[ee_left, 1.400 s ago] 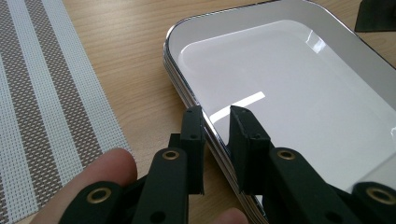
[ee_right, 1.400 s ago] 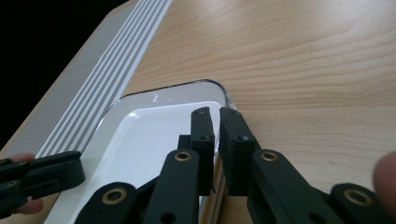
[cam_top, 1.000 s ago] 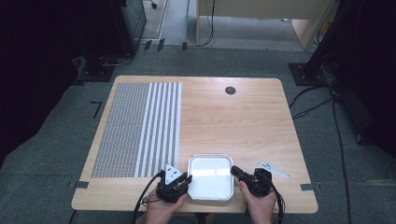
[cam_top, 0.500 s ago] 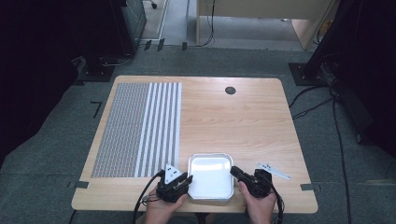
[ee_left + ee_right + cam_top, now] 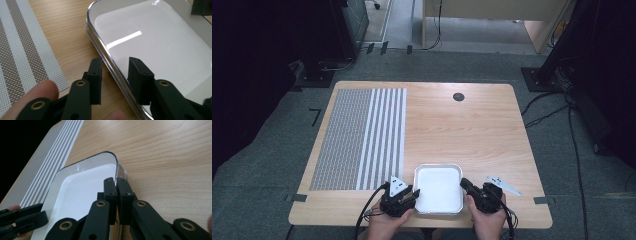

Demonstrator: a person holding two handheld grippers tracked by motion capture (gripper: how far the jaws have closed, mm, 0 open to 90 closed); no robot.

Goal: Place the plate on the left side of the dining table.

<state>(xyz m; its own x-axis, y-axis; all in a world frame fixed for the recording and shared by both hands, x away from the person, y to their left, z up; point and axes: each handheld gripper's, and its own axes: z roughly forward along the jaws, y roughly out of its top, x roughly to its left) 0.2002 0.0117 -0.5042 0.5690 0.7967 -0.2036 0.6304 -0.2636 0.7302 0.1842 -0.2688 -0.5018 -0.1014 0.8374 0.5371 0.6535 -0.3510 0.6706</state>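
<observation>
Two hand-held grippers flank a shallow white tray [image 5: 438, 189] with a shiny metal rim at the near edge of a wooden table [image 5: 472, 130], where a person's hands come in from below. The right gripper [image 5: 116, 182] is clamped on the tray's right-hand rim, its black jaws pressed together with the thin wall pinched between them. The left gripper [image 5: 115, 72] straddles the opposite rim, one jaw outside on the wood and the other over the tray's floor; its jaws have just been opening, and in the left gripper view a clear gap stands between each pad and the rim, so this side is released. The tray rests flat on the table, just right of a striped woven placemat [image 5: 362, 135] and apart from it, with nothing inside. A small grey flat piece [image 5: 503, 185] lies on the wood beside the right hand. By the look of things, the tray has been set down and the step in hand is letting go, one side freed and the other yet to follow. The next move would call for the right jaws to spread clear of the rim without dragging the light tray sideways, then for both grippers to draw back from the edges.
</observation>
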